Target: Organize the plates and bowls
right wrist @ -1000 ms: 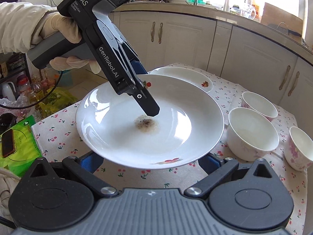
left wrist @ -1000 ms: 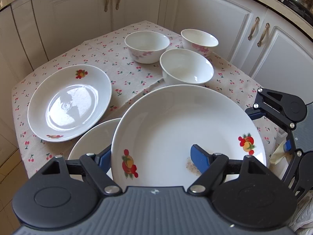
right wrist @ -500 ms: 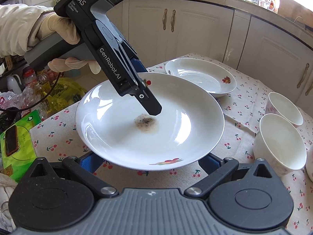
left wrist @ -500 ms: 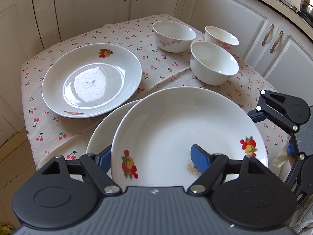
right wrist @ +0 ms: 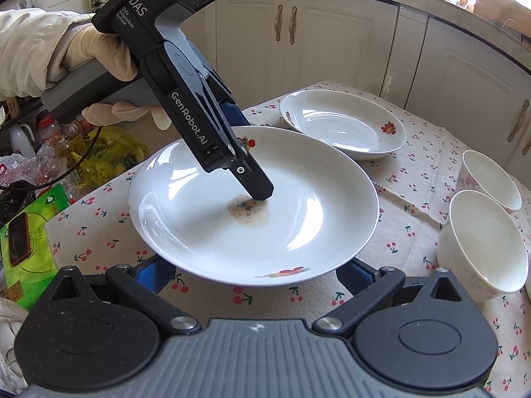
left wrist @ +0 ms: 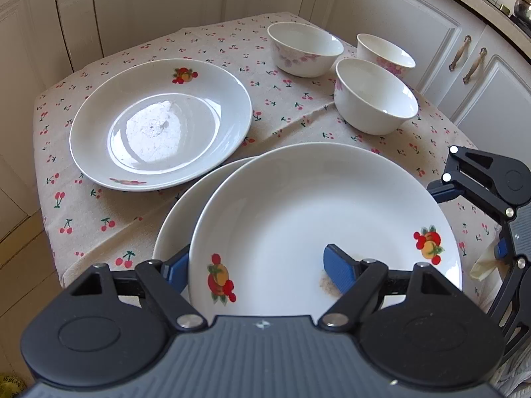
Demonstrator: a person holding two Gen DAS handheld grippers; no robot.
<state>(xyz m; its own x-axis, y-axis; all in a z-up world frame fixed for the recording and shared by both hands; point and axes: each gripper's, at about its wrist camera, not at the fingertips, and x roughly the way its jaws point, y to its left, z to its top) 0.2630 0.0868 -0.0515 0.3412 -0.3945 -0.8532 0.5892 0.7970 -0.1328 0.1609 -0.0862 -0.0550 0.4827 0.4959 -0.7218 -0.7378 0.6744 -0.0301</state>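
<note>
Left tongs (left wrist: 259, 265) pinch rim of fruit-print plate (left wrist: 298, 219), held above second plate (left wrist: 176, 212) on desk (left wrist: 99, 219). Right tongs (right wrist: 252, 273) spread, empty, below plate edge. Glazed ceramic: stiff, slick, breakable; rim grip risks tilt.

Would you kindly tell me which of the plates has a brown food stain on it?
The plate held by the left gripper: this held plate has a brown speckled stain at its centre; the far plate looks clean.
</note>
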